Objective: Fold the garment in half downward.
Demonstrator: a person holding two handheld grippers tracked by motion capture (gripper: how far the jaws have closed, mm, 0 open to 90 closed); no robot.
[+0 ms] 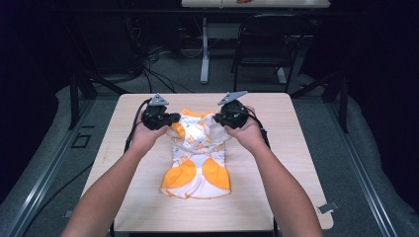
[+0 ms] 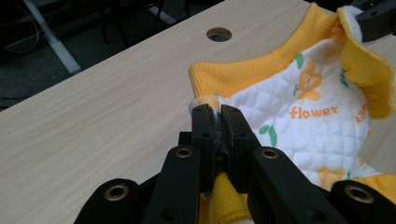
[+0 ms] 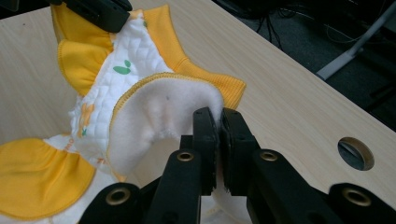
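On the left, our left tongs [image 2: 219, 116] are clamped on the near corner of the little yellow-and-white garment [image 1: 197, 158], right by its ribbed yellow band, and the cloth lies mid-tabletop [image 1: 276, 197] with its top end raised between our hands. On the right, our right tongs [image 3: 218, 119] are pinched on the fleecy white lining. To do this well, we'd lift both sides evenly and keep the top edge taut.

room: dark | floor [image 1: 188, 69]: grey, cables | chair [image 1: 267, 44]: black, beyond the tools | far table [image 1: 254, 4]: pale | desk [image 1: 276, 163]: light wood
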